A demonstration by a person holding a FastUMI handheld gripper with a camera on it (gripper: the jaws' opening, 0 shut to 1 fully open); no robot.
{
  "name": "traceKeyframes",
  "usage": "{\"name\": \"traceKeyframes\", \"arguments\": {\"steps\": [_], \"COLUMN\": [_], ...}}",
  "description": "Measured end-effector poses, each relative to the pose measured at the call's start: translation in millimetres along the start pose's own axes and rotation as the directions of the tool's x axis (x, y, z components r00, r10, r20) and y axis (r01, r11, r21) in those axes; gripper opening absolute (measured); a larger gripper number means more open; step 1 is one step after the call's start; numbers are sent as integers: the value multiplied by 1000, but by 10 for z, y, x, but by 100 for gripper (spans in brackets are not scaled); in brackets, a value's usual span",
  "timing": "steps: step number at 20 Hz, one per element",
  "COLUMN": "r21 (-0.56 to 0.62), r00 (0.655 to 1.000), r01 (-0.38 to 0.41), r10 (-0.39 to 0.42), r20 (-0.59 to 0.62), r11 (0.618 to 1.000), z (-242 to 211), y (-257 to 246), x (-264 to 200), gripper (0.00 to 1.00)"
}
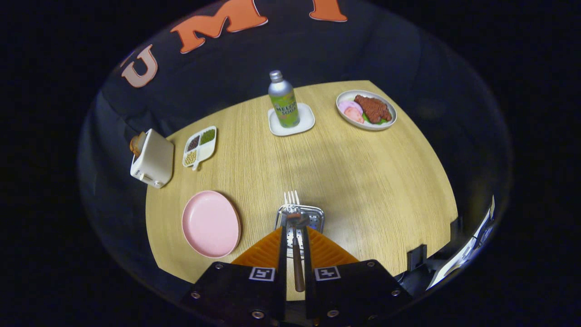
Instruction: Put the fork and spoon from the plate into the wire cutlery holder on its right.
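Spoon (pixel 297 259) between closed fingers (pixel 282 245), over holder (pixel 313 217)

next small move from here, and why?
Probably open the fingers and let go. The gripper is shut on a utensil with a brown handle, its head over the wire cutlery holder. The fork already has its tines sticking out of the holder, and the pink plate beside it is bare, so this looks like the last piece.

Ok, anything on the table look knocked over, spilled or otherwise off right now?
Nothing stands out. The bottle stands upright on its coaster, the pink plate lies flat, and the gripper holds the spoon over the cutlery holder, where the fork already stands.
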State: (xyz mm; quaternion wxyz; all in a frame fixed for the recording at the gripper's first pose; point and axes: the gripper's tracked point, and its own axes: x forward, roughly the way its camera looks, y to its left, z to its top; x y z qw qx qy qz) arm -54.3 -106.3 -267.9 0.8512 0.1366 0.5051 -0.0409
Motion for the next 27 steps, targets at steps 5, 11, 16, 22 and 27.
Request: {"name": "traceKeyframes", "arguments": {"steps": [5, 11, 16, 22, 27], "r21": [-4, -66, -116, -155, -177], "r00": [963, 840, 722, 658, 639], "r01": [-30, -15, 20, 17, 16], "r10": [30, 49, 66, 106, 126], "r20": [268, 540, 689, 746, 759], "r11": [1000, 998, 993, 988, 984], "z": [475, 926, 1148, 1171, 1140], "y": [51, 185, 302, 540, 637], "x": [-347, -835, -1213, -1382, -1412], "gripper": [33, 63, 81, 88, 87]}}
